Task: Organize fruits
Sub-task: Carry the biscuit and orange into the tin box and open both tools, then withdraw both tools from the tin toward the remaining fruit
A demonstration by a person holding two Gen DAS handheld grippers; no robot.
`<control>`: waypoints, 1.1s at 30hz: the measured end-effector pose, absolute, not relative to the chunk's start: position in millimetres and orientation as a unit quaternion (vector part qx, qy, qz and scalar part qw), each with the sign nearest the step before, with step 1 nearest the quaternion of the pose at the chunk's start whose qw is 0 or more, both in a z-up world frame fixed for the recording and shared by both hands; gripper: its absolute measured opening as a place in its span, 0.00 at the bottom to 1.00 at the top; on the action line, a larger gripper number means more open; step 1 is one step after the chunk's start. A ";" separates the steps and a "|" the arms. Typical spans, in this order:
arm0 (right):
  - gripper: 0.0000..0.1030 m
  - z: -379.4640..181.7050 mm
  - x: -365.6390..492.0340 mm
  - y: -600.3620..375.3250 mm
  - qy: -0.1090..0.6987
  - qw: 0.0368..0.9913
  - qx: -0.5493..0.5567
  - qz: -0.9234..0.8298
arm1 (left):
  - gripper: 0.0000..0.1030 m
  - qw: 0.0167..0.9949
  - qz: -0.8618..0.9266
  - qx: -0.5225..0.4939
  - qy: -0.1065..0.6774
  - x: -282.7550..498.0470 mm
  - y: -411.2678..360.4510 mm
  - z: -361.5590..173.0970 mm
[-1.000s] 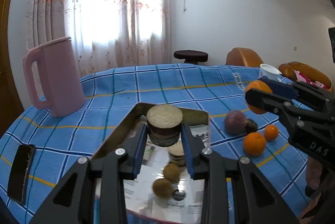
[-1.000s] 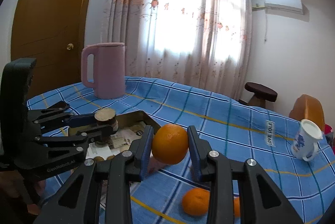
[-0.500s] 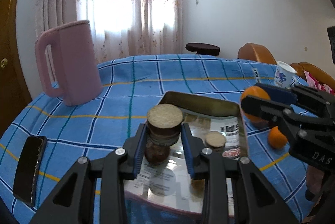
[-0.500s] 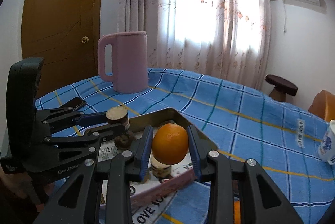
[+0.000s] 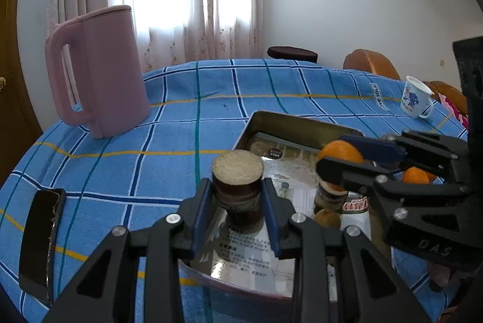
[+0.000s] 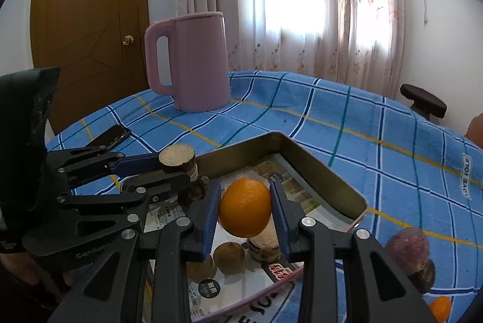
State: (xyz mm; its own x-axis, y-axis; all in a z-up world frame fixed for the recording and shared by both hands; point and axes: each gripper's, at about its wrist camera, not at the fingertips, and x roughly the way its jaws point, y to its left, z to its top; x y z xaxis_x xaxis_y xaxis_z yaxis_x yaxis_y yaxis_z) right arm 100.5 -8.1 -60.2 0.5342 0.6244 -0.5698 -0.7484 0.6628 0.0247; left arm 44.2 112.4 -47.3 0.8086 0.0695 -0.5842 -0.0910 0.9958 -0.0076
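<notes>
My left gripper [image 5: 237,202] is shut on a short sugarcane piece [image 5: 237,175] with dark skin and a pale cut top, held upright over the near left part of the metal tray [image 5: 289,120]. My right gripper [image 6: 244,208] is shut on an orange [image 6: 244,206] and hangs above the tray [image 6: 317,169]. Under the orange, on the tray's printed paper lining, lie another cane piece [image 6: 264,244] and a small brown fruit [image 6: 228,255]. The left gripper [image 6: 181,169] shows at the left of the right wrist view, the right gripper [image 5: 341,159] at the right of the left wrist view.
A pink kettle [image 5: 96,69] stands at the far left of the blue checked cloth and a black phone [image 5: 40,238] lies near the left edge. A white cup [image 5: 415,101] is at the far right. A purple fruit [image 6: 407,250] and a small orange [image 6: 440,306] lie right of the tray.
Both grippers have come down and in over the tray. The right one carried the orange from beside the tray to above it. The left one shifted its cane piece toward the tray's left side.
</notes>
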 end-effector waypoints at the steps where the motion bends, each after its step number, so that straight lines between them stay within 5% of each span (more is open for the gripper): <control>1: 0.34 -61.4 100.6 -5.5 0.279 0.868 -0.114 0.396 | 0.34 0.951 0.042 -0.017 0.307 44.0 112.3 -47.5; 23: 0.35 -72.8 97.0 5.5 0.295 0.851 -0.144 0.410 | 0.34 0.946 0.043 -0.011 0.321 43.0 108.9 -51.0; 27: 0.44 -74.1 101.6 0.7 0.308 0.849 -0.136 0.407 | 0.36 0.945 0.049 -0.011 0.323 41.7 107.6 -49.8; 33: 0.57 -67.9 95.7 -13.4 0.288 0.860 -0.121 0.404 | 0.61 0.949 0.078 -0.001 0.304 31.0 108.7 -41.1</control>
